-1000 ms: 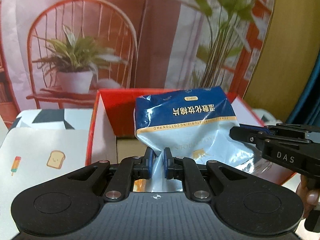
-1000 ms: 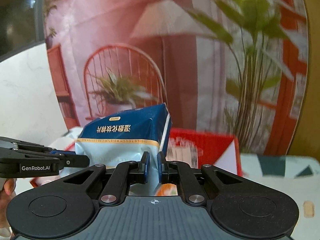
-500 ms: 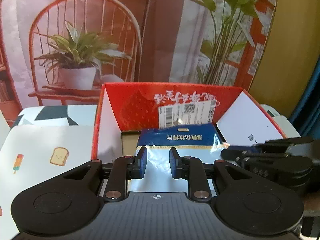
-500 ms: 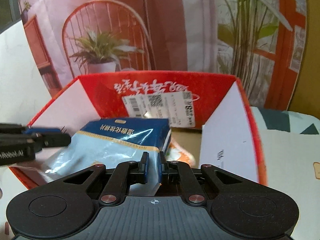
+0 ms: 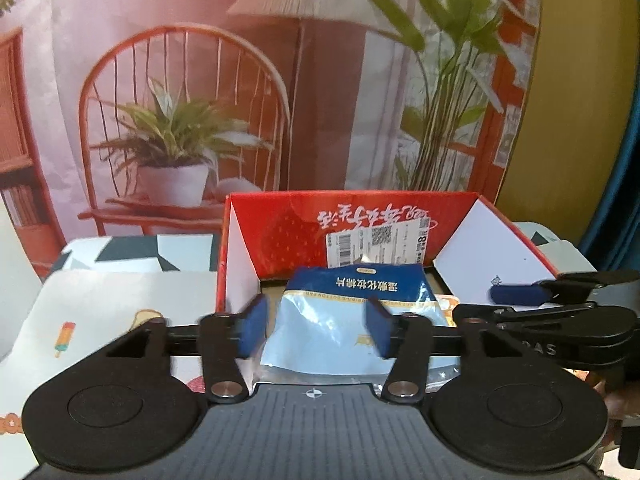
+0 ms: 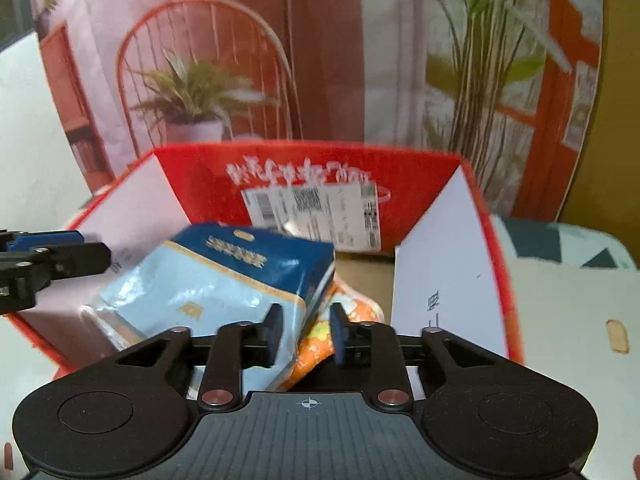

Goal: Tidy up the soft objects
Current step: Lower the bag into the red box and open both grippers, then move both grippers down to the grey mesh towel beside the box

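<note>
A blue and pale-blue bag of cotton pads (image 5: 344,320) lies inside the red cardboard box (image 5: 280,232); in the right wrist view the bag (image 6: 224,280) rests tilted on an orange packet (image 6: 332,328) in the box (image 6: 200,184). My left gripper (image 5: 316,330) is wide open, its pads on either side of the bag's near end. My right gripper (image 6: 306,332) is partly open around the bag's near corner. The right gripper also shows at the right in the left wrist view (image 5: 516,294), and the left gripper at the left in the right wrist view (image 6: 60,252).
The box has white inner side flaps (image 5: 492,240) and a shipping label (image 6: 316,212) on its far wall. It stands on a tablecloth (image 5: 104,304) with cartoon prints. A printed backdrop with a chair and plants (image 5: 176,136) hangs behind.
The bag went from held up by both grippers down into the box. Both grippers have opened and let it go, the left one widely.
</note>
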Motion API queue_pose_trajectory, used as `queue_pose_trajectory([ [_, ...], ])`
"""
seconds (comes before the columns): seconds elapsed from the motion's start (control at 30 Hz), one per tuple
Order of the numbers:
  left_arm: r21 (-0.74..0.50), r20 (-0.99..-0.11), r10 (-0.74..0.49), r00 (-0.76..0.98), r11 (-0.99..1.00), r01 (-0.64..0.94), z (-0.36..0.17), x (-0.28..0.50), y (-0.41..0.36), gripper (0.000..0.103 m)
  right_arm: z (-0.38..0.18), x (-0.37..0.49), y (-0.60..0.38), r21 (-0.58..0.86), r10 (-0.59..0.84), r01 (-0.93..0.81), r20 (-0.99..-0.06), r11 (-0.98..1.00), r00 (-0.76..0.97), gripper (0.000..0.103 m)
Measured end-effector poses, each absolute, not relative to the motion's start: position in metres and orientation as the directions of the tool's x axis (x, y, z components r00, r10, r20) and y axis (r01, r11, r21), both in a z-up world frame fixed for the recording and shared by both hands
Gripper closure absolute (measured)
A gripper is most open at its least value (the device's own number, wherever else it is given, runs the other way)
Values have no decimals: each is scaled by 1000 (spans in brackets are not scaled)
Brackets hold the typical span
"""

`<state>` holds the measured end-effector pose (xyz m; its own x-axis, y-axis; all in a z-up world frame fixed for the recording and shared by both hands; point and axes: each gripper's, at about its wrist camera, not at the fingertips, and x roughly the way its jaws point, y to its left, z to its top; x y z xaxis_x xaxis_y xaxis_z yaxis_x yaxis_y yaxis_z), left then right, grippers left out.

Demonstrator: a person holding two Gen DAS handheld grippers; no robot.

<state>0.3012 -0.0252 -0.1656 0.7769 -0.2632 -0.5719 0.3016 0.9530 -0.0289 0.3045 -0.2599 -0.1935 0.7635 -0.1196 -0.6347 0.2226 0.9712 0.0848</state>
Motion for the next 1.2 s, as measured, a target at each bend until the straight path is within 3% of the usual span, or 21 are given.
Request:
queue_pose_trajectory([
  [0.03, -21, -563, -260, 784, 953, 302, -164, 297, -25, 27, -190, 299, -257, 78, -126, 220, -621, 972, 774, 51],
  [0.13, -17, -536, -267, 801, 952, 306, -157, 282, -23, 7, -180, 283, -250, 67, -131, 207, -580, 976, 804, 36],
  [0.17, -23, -530, -272, 803, 951, 307, -155, 277, -21, 6, -177, 277, -248, 64, -132, 204, -572, 977, 810, 33],
  [0.3, -20, -520, -267, 811, 953, 301, -150, 259, -17, 0, -167, 260, -242, 71, -129, 197, -537, 978, 834, 3],
  [0.33, -15, -516, -262, 816, 955, 297, -149, 255, -16, 0, -165, 255, -240, 71, -133, 200, -527, 977, 840, 1],
  [0.93, 18, -492, -202, 847, 970, 242, -162, 164, -4, 0, -158, 156, -218, 64, -148, 190, -409, 980, 900, 0],
  [1.2, 26, -504, -200, 840, 969, 246, -179, 139, -6, 0, -179, 120, -213, 109, -160, 224, -419, 968, 894, 0],
])
